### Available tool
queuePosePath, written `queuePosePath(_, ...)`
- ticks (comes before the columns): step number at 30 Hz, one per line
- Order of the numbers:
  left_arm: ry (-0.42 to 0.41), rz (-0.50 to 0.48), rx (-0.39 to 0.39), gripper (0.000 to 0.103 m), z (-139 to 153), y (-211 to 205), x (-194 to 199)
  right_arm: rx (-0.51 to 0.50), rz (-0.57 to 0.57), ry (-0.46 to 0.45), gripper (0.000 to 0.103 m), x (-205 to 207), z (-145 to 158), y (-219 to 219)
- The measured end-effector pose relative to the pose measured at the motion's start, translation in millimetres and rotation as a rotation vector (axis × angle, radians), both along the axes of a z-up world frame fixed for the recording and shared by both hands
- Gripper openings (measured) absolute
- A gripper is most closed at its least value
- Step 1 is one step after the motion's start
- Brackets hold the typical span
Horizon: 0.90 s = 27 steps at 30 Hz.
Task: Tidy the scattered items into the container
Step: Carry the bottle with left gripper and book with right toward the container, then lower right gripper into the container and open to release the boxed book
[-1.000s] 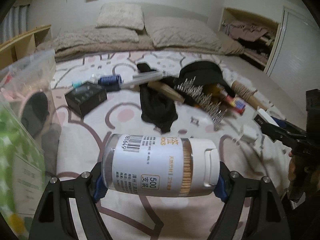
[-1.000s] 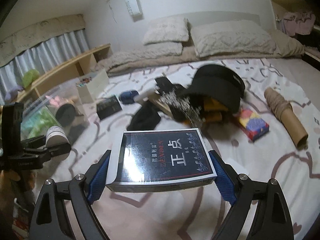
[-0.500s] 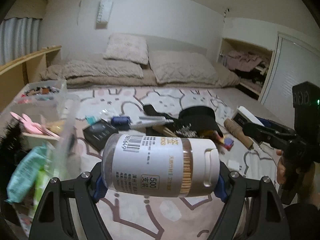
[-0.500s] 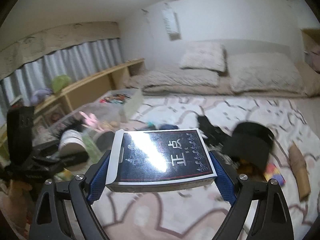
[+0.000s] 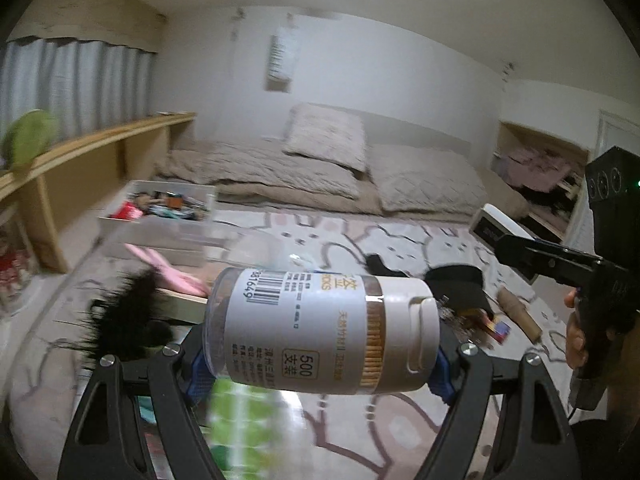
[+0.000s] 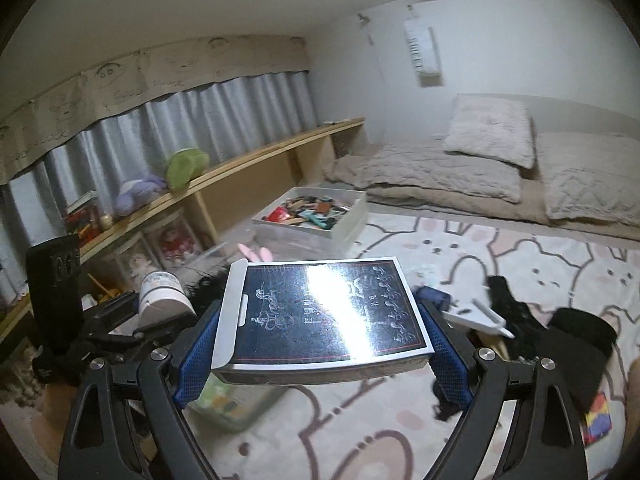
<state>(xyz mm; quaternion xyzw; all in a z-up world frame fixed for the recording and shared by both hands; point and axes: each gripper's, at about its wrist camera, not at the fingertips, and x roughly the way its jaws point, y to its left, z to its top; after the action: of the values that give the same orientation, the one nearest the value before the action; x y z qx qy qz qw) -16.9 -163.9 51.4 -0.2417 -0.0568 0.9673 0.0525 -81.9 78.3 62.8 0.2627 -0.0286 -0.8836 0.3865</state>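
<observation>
Your left gripper (image 5: 320, 364) clamps a toothpick jar (image 5: 320, 332) end to end, lying sideways; your right gripper (image 6: 320, 364) pinches a flat dark box (image 6: 324, 312) by its short ends. Both loads hang over the near rim of the clear bin (image 6: 240, 404), already part full, low and left. Judged from here, lower each load inside the walls before letting go, jar first, box laid flat. Farther right on the rug (image 6: 500, 256), a black cap (image 6: 580, 344), cardboard tube (image 5: 520, 312) and other clutter await collection.
</observation>
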Motion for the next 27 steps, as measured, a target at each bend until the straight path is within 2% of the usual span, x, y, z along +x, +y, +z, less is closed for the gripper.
queuePosePath(9,0.047,0.140,0.027,0.082,23.5,-61.5,13.7,0.023,0.088,-0.022,0.092,-13.1,11.7,-67.7)
queuePosePath(15,0.081,0.205,0.035,0.082,33.5,-89.5,28.0,0.068,0.137,-0.061,0.092,-26.0,5.9,-116.5)
queuePosePath(21,0.063,0.255,0.031,0.082,31.2,-111.2,37.9,0.133,0.220,-0.116,0.092,-28.3,-24.8,-172.3)
queuePosePath(27,0.036,0.294,0.024,0.082,24.9,-126.4,44.0,0.258,0.274,-0.177,0.092,-33.2,-61.3,-219.3)
